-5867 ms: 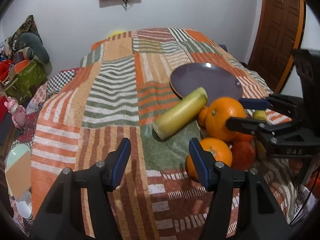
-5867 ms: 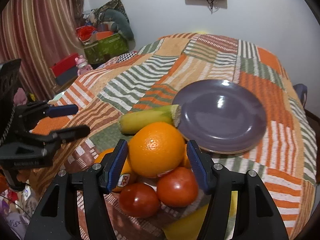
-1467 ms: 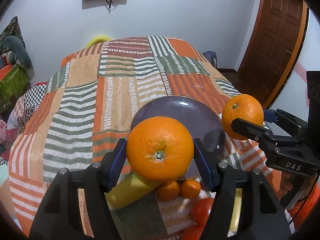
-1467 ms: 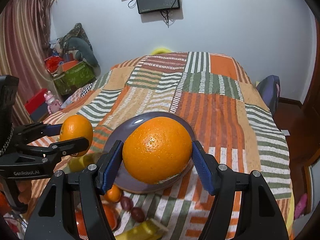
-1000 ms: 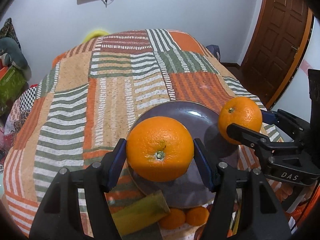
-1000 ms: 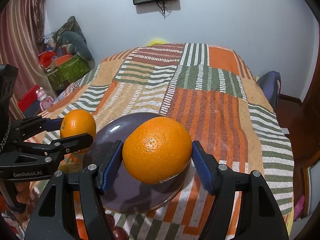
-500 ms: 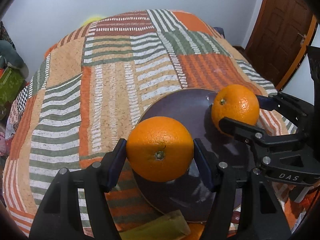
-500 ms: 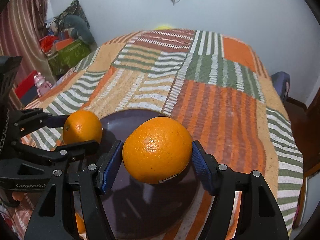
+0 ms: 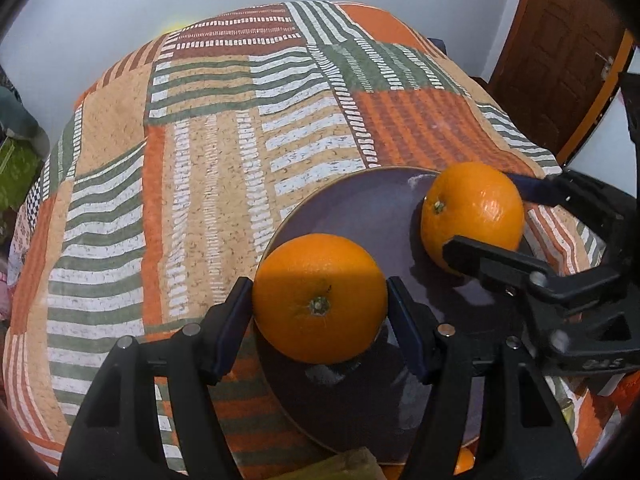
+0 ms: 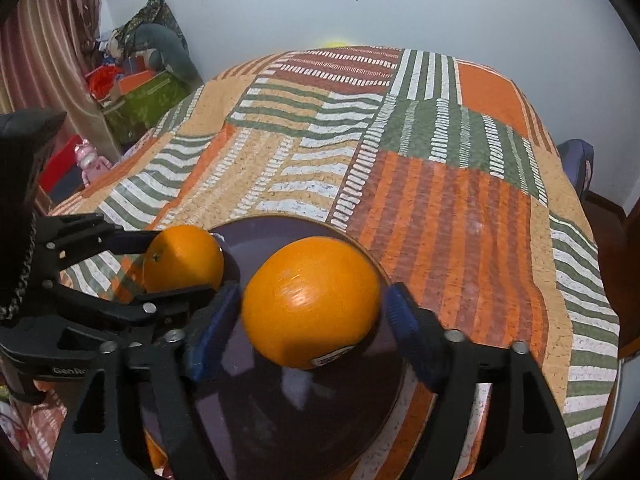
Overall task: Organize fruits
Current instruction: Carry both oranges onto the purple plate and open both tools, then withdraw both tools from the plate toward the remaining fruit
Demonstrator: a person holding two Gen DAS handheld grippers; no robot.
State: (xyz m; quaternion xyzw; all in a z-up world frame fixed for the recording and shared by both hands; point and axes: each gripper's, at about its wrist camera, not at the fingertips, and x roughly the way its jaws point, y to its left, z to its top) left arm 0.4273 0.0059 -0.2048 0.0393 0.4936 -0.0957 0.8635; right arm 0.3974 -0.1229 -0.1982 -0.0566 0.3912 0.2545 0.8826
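Observation:
A dark purple plate (image 9: 360, 216) lies on the patchwork bedspread; it also shows in the right wrist view (image 10: 280, 400). My left gripper (image 9: 320, 308) is shut on an orange (image 9: 320, 300) over the plate's left edge; this orange also shows in the right wrist view (image 10: 184, 258). My right gripper (image 10: 312, 308) stands around a second orange (image 10: 312, 300) low over the plate, with small gaps at both blue pads, so its jaws look open. That orange also shows in the left wrist view (image 9: 472, 216), on or just above the plate.
The bedspread (image 9: 200, 140) stretches ahead. A yellow-green fruit end (image 9: 344, 468) and a small orange (image 9: 464, 464) peek out below the plate. Boxes and toys (image 10: 140, 92) stand at the left, a wooden door (image 9: 560, 60) at the right.
Both grippers have lowered toward the plate with their oranges. The right jaws have parted slightly from their orange, which now appears blurred.

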